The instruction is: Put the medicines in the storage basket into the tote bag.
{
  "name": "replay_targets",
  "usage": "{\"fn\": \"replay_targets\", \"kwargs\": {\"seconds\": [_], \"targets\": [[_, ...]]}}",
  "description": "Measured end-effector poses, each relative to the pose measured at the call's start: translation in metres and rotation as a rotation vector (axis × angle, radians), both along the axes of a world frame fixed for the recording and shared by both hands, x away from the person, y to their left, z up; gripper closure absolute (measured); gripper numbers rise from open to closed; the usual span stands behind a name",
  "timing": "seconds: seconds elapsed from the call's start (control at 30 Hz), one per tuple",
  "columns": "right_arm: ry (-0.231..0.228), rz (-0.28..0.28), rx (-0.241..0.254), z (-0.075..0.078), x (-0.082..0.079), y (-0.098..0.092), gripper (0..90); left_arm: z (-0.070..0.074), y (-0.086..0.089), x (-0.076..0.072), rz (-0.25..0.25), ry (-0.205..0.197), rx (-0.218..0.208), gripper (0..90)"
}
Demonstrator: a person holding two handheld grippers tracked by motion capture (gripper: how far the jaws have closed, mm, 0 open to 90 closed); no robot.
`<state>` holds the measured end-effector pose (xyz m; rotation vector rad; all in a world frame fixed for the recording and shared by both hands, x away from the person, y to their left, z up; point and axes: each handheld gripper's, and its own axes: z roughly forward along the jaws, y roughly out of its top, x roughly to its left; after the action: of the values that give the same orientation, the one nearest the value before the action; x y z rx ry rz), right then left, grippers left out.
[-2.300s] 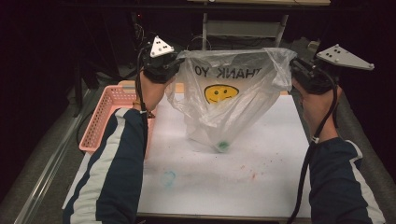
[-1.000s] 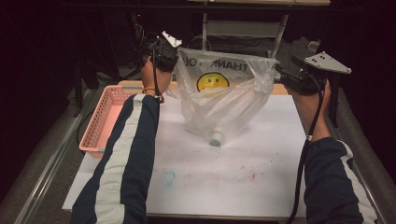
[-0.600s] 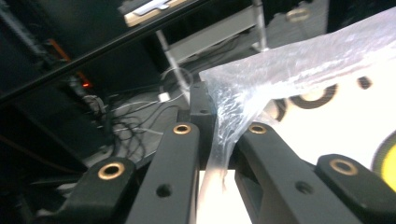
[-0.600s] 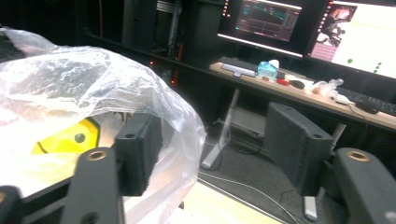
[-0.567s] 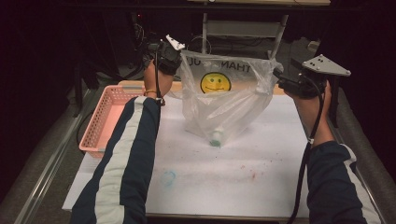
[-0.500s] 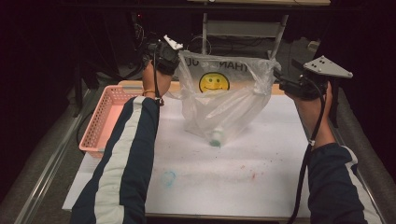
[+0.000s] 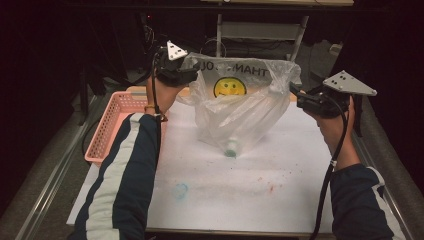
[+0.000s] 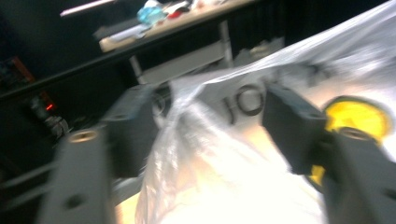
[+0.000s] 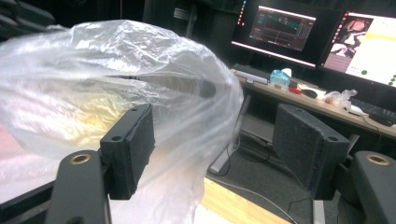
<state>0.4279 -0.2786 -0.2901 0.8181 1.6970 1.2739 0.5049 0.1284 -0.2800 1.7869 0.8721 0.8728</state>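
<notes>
Left of bag (image 7: 240,107), pink basket (image 7: 110,125)

My high view: above tabletop's near edge, facing forward, down. My gripper views ride close behind own jaws. All share plastic bag (image 7: 240,107) (image 8: 243,154) (image 9: 93,93).

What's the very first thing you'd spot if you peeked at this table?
The clear plastic bag with a yellow smiley face stands out, at the far middle of the white table, with a small bottle lying inside it. The left gripper and right gripper flank its top, jaws open. A pink basket sits at the table's left edge.
</notes>
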Motion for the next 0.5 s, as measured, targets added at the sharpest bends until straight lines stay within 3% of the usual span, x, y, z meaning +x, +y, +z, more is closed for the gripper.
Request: {"fn": "replay_targets", "kwargs": {"seconds": [0.07,0.2,0.4,0.5], "targets": [[0.010,0.003,-0.004,-0.004,-0.001,0.000,30.5,0.002,0.004,-0.013,-0.022,-0.035,-0.018,31.3],[0.003,0.001,0.007,-0.008,-0.007,-0.002,30.5,-0.001,0.010,-0.038,-0.063,-0.069,-0.015,26.2],[0.016,0.003,0.007,-0.014,-0.014,-0.004,30.2,-0.021,0.017,-0.072,-0.105,-0.097,0.015,24.1],[0.018,0.010,0.001,-0.018,-0.016,0.000,30.4,-0.030,0.019,-0.079,-0.101,-0.112,0.032,24.1]]}}
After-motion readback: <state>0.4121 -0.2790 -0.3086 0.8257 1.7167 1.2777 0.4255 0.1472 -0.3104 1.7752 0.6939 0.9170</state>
